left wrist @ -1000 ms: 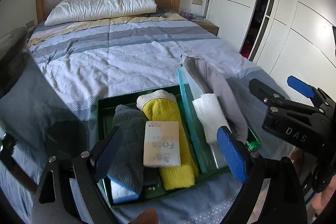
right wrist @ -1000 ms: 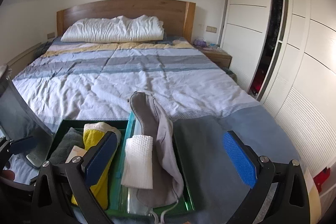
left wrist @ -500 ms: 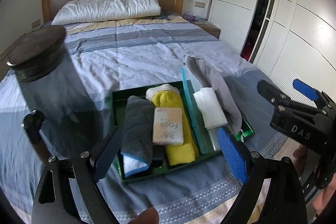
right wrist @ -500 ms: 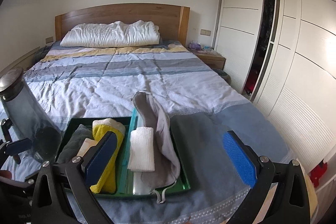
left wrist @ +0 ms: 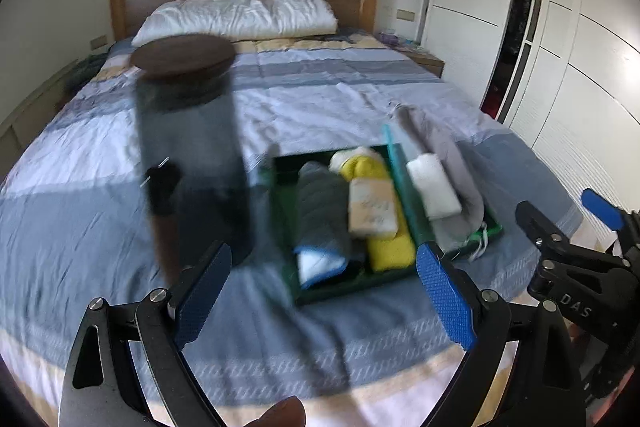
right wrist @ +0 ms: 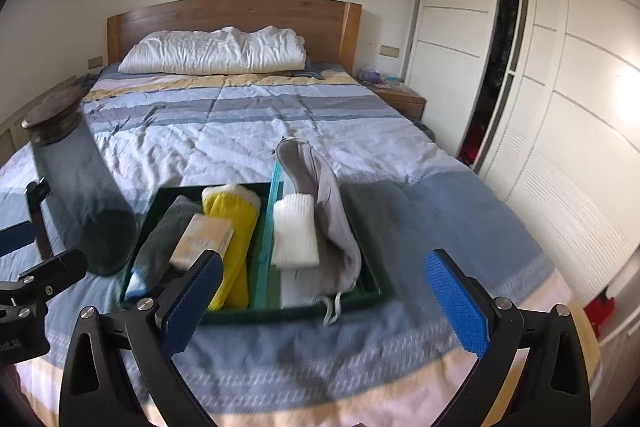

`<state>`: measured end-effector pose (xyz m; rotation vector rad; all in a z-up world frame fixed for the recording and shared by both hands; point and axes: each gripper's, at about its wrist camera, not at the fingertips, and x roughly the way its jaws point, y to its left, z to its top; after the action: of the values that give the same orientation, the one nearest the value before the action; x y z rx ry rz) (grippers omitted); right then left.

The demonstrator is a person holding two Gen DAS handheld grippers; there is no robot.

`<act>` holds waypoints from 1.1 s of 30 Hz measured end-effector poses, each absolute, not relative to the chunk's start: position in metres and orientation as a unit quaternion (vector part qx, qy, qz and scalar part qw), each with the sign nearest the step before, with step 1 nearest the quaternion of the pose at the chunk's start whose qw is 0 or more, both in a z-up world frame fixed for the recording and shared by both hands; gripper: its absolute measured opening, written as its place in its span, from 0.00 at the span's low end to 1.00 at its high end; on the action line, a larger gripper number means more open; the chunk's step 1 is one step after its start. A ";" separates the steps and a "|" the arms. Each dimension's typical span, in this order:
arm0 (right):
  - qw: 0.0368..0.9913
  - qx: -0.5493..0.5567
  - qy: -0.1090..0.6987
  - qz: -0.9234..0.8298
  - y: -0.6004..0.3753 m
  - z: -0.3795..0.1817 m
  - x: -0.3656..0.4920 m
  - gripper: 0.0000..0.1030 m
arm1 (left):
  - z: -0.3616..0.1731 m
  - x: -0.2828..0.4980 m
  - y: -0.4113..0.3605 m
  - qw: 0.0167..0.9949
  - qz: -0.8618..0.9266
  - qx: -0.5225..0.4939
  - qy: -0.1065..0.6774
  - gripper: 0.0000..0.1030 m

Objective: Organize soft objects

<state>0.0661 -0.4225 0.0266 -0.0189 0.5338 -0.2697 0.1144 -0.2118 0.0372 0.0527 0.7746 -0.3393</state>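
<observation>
Both grippers have drawn back from the green tray [right wrist: 368, 287], which lies near the foot edge of the bed [right wrist: 280, 131], so the sorting looks finished or paused. The left gripper [left wrist: 322, 297] is spread wide with nothing between its blue pads, and the right gripper [right wrist: 322, 301] is likewise released and empty. In the tray the grey cloth [right wrist: 160, 239], yellow towel [right wrist: 236, 227] and tissue pack [right wrist: 204, 239] fill the left compartment; the white cloth [right wrist: 296, 235] and grey pouch [right wrist: 324, 203] fill the right. Compared with a second ago, the tray sits farther off, and the dark jar [left wrist: 192, 147] stands in fuller view beside its left edge.
</observation>
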 end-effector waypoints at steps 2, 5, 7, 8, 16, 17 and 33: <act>0.955 -0.010 0.262 -0.137 -0.403 0.030 0.050 1.00 | 0.037 0.101 -0.201 0.911 -0.157 0.036 0.380 0.88; 0.953 -0.005 0.270 -0.140 -0.370 0.034 0.021 1.00 | 0.039 0.076 -0.179 0.912 -0.145 0.047 0.381 0.88; 0.952 -0.005 0.268 -0.147 -0.351 0.039 0.000 1.00 | 0.042 0.055 -0.159 0.913 -0.142 0.043 0.380 0.88; 0.953 -0.004 0.266 -0.148 -0.340 0.043 -0.012 1.00 | 0.044 0.047 -0.152 0.914 -0.140 0.043 0.378 0.88; 0.957 -0.021 0.254 -0.140 -0.278 0.063 -0.092 1.00 | 0.070 -0.020 -0.085 0.929 -0.125 0.020 0.348 0.95; 0.958 -0.021 0.251 -0.138 -0.272 0.065 -0.101 1.00 | 0.073 -0.026 -0.080 0.931 -0.123 0.021 0.343 0.95; 0.966 -0.044 0.228 -0.115 -0.229 0.080 -0.160 1.00 | 0.090 -0.068 -0.036 0.950 -0.075 0.009 0.304 0.99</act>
<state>-0.1602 -0.2287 0.0798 -0.0894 0.4615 -0.2333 -0.0684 -0.0365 0.0901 0.0188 0.6175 -0.1520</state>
